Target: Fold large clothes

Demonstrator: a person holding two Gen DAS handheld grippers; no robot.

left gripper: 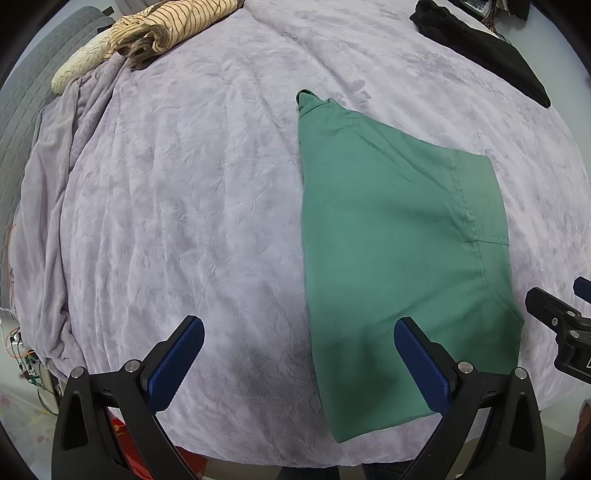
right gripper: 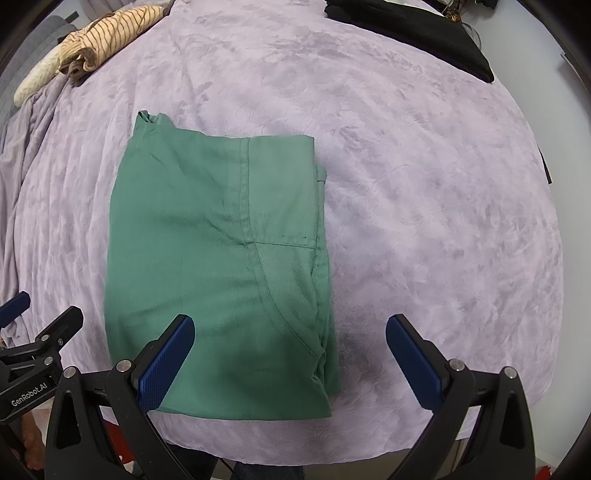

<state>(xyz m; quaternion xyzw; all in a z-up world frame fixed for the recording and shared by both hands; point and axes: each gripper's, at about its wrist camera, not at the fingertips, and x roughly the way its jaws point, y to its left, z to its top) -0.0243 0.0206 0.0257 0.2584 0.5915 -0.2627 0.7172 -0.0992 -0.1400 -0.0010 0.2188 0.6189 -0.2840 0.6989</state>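
Observation:
A green garment (left gripper: 391, 236) lies folded flat in a rough rectangle on the lilac blanket (left gripper: 184, 192), near the front edge; it also shows in the right wrist view (right gripper: 214, 266). My left gripper (left gripper: 299, 325) is open and empty, above the garment's left front edge. My right gripper (right gripper: 290, 321) is open and empty, above the garment's right front corner. Each gripper shows at the edge of the other's view: the right gripper (left gripper: 561, 314) and the left gripper (right gripper: 37, 325).
A beige striped cloth (left gripper: 162, 29) lies bunched at the back left, and shows in the right wrist view (right gripper: 99, 40). A black garment (left gripper: 491, 51) lies at the back right, also in the right wrist view (right gripper: 417, 33). The blanket (right gripper: 443, 206) hangs over the left edge.

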